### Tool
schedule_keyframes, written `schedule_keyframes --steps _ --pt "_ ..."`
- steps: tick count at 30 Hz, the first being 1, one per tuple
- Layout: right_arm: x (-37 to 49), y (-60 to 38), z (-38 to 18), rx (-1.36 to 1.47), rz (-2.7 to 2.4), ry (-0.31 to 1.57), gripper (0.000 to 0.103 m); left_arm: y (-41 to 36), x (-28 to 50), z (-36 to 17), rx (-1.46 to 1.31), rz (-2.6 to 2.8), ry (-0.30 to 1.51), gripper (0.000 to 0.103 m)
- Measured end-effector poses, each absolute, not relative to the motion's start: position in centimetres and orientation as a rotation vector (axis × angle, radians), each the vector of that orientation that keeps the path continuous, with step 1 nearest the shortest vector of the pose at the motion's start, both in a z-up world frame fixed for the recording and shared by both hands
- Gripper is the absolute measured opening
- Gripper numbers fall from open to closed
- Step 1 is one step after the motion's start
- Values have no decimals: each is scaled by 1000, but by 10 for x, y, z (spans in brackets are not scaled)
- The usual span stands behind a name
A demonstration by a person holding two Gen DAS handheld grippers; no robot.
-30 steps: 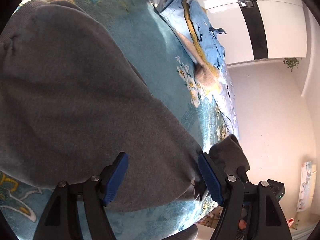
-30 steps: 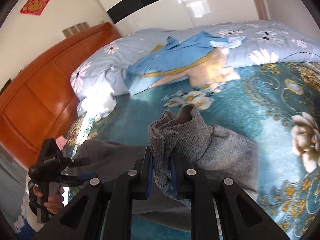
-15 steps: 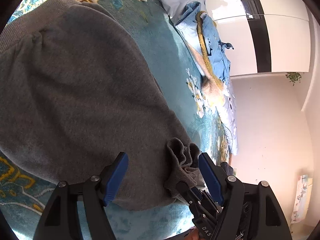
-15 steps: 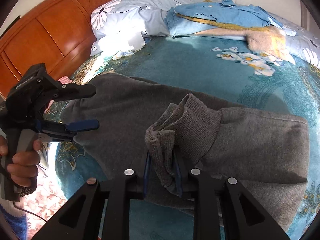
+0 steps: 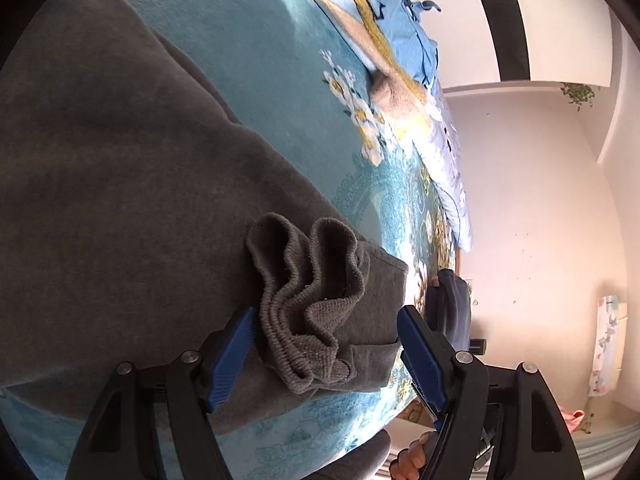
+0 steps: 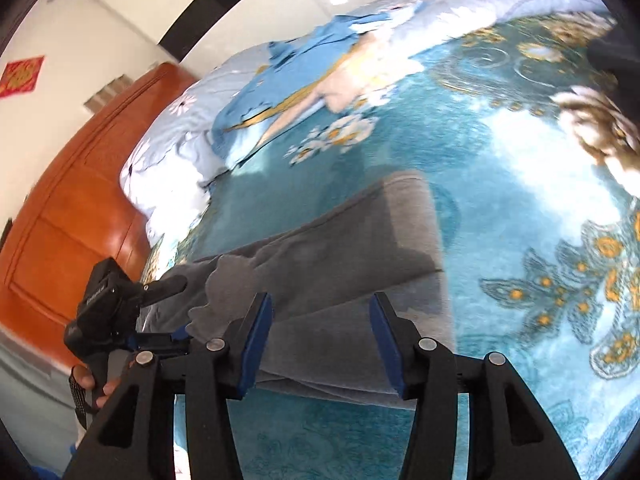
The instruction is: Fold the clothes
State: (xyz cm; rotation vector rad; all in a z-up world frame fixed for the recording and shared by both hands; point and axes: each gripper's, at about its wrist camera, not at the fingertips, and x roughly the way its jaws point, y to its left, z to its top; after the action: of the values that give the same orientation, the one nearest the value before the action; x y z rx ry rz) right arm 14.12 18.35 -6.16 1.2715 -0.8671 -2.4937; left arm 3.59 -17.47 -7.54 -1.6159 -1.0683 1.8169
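A grey knitted sweatshirt [image 5: 132,184] lies spread flat on a teal floral bedspread [image 5: 280,80], filling the left wrist view from nine o'clock down to six. Its ribbed grey cuff [image 5: 308,296], bunched into loose waves, rests on top of the body fabric at the centre of that view, with the sleeve folded inward over the garment.

The left gripper [image 5: 324,356] has its blue-padded jaws standing wide, one either side of the cuff; the pads do not press on it, so it holds nothing. The right gripper [image 6: 318,340] has its jaws opening at this moment, and only flat grey fabric lies beneath the gap between them; nothing is pinched. In the right wrist view the left gripper's black body shows at eight o'clock, carried by a hand [image 6: 94,390].

At twelve o'clock in both views a heap of pale blue and beige clothes [image 6: 316,80] sits by the pillows, well apart from the sweatshirt.

The step in hand looks like the sleeve fold: the cuff has been laid across the body and let go. The next move probably calls for smoothing that rumpled cuff flat, or for taking an edge of the garment to fold the body over, keeping the laid sleeve from sliding.
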Motion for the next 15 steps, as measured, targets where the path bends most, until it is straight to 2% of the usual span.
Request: schedule_keyframes --steps 5,7,10,12,15 --pt "149 206 -66 1280 -2516 -955 52 -150 37 -74 -1652 1875 -935 75" --pt "149 209 -67 1278 -2515 -964 52 -148 36 -74 -1654 1889 -937 74" --pt "150 209 -68 1275 -2513 -965 52 -150 39 -76 -1676 1931 -918 57" --pt "150 212 -68 1275 -2512 -973 52 -153 42 -79 -1700 1959 -912 36" --pt "153 215 -71 1284 -2513 -992 52 -160 42 -81 -1708 1966 -960 24"
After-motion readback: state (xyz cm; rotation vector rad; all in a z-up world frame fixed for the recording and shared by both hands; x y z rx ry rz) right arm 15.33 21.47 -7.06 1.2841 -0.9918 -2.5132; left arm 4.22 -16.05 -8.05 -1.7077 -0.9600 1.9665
